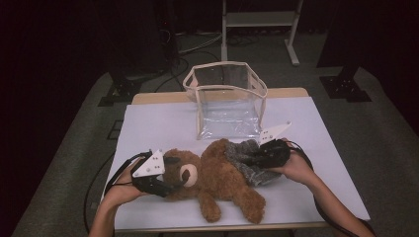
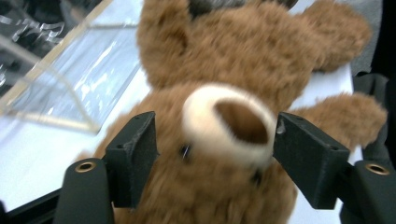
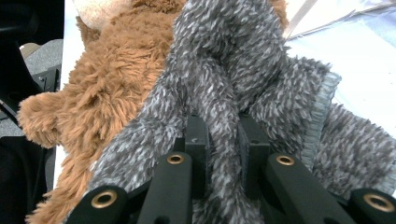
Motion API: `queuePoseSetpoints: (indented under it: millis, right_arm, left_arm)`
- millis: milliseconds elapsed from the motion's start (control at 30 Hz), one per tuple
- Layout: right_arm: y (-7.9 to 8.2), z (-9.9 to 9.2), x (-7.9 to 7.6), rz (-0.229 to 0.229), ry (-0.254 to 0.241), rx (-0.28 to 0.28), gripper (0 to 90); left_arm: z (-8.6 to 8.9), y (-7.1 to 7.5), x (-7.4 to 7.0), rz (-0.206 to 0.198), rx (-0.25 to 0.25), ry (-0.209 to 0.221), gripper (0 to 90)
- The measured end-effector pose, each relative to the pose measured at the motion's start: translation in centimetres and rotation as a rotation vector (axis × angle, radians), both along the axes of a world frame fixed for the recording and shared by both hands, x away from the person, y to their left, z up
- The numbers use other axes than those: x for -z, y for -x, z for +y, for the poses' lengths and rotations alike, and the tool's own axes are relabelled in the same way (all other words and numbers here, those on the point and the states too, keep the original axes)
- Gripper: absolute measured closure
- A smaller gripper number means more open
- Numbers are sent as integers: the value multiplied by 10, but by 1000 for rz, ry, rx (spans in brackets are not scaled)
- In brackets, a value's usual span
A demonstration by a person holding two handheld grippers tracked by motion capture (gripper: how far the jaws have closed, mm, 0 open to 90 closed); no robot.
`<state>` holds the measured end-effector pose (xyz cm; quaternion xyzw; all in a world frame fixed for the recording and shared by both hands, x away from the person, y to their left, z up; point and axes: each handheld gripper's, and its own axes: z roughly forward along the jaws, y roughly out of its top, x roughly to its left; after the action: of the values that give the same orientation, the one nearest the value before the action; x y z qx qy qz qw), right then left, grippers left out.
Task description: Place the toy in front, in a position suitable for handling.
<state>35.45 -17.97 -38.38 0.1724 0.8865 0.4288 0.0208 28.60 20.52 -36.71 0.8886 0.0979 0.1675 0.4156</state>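
A brown teddy bear (image 1: pixel 217 177) lies on its back on the white table top (image 1: pixel 158 123), head to the left. In the left gripper view its pale muzzle (image 2: pixel 229 123) sits between the two black jaws. My left gripper (image 1: pixel 175 173) straddles the head, and the pads stand at the sides of the fur without squeezing it. A grey fuzzy garment (image 1: pixel 247 160) lies over the bear's body on the right. My right gripper (image 1: pixel 257 159) is shut on a fold of that grey cloth (image 3: pixel 224 60), pinched between its pads (image 3: pixel 196 135).
A clear plastic bag with cream trim (image 1: pixel 227 98) stands open at the back middle of the table, just beyond the bear. A metal stand's legs (image 1: pixel 259 29) rise on the floor behind. Cables trail off both sides.
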Motion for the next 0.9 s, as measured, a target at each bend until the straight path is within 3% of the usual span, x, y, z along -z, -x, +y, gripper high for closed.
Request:
queuePoseSetpoints:
  millis: [167, 300, 733, 900]
  right_arm:
    - [0, 0, 0, 0, 1, 0, 769]
    - [0, 0, -1, 0, 3, 0, 769]
    - [2, -8, -8, 4, 1, 4, 770]
    - [2, -1, -14, -4, -14, -15, 770]
  left_arm:
    - [11, -6, 13, 51, -20, 13, 287]
    - [3, -9, 23, 77, -2, 16, 312]
    - [-13, -12, 25, 92, 44, 13, 339]
    - [-23, -13, 25, 98, 68, 12, 340]
